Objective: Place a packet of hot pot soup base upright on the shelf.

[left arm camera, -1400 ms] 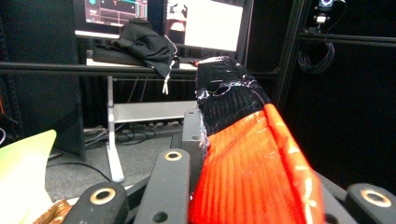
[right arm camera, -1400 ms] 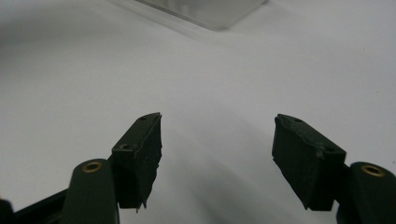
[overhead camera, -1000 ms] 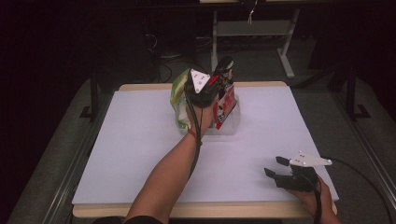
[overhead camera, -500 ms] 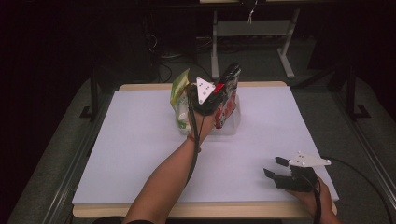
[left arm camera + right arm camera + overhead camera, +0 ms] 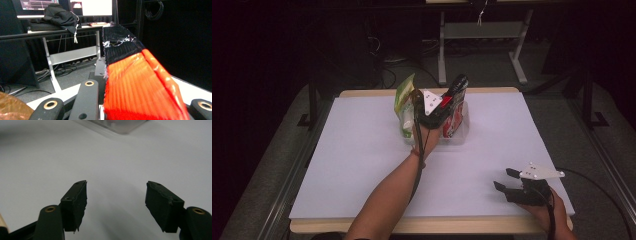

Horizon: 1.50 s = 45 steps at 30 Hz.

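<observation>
A: Nearest, what's idle?
B: The right hand-held gripper [image 5: 511, 181], jaws apart and empty, on the white counter [image 5: 347, 165].

A: And farther off?
B: The left hand-held gripper [image 5: 451, 100] clamps 1 red-and-black crinkly packet [image 5: 140, 82] above the clear plastic bin [image 5: 460, 134]; likely mid-removal. 1 green pouch [image 5: 403, 97], 1 red-and-white pack [image 5: 455, 120] remain.

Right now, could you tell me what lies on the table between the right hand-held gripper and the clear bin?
Nothing: in the high view, only bare white tabletop separates the right hand-held gripper from the clear bin.
</observation>
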Available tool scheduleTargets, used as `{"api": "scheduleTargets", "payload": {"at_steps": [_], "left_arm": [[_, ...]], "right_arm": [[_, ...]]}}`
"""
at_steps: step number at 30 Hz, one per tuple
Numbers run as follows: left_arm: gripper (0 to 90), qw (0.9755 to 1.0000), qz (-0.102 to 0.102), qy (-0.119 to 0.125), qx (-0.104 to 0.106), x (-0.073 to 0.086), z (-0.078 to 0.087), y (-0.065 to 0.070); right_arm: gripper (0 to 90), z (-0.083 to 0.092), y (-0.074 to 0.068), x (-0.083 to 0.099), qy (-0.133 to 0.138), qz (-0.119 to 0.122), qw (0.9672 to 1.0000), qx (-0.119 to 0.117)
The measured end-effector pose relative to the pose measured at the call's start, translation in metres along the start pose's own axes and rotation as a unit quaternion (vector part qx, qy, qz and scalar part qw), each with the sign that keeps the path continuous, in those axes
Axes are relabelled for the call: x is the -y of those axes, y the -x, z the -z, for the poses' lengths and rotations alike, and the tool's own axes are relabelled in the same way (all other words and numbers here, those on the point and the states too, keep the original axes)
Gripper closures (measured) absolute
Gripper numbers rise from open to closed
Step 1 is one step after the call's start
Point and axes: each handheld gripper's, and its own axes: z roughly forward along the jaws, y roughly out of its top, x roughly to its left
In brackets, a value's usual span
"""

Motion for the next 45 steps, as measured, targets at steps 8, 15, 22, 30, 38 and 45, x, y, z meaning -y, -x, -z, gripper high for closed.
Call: {"api": "scheduleTargets", "payload": {"at_steps": [8,15,22,30,38,45], "left_arm": [[72.5,0.9999,-0.003,-0.008,0.012,0.006,0.002,-0.002],[71.9,0.9998,-0.010,-0.011,0.014,0.010,0.005,-0.005],[70.3,0.9995,-0.017,-0.017,0.020,0.013,0.006,-0.007],[68.7,0.9989,-0.024,-0.031,0.024,0.019,0.005,-0.006],[66.6,0.9983,-0.032,-0.040,0.029,0.020,0.006,-0.007],[63.7,0.9973,-0.041,-0.049,0.036,0.022,0.009,-0.006]], "right_arm": [[33.8,-0.001,0.000,0.000,-0.001,0.001,1.0000,0.001],[34.0,-0.001,0.000,0.000,-0.003,0.002,1.0000,0.001],[34.2,-0.002,-0.001,0.000,-0.003,0.004,1.0000,0.000],[34.8,-0.003,-0.002,0.000,-0.006,0.006,1.0000,-0.001],[35.1,-0.003,-0.002,0.000,-0.008,0.007,0.9999,-0.003],[35.2,-0.004,-0.002,0.000,-0.009,0.007,0.9999,-0.002]]}}
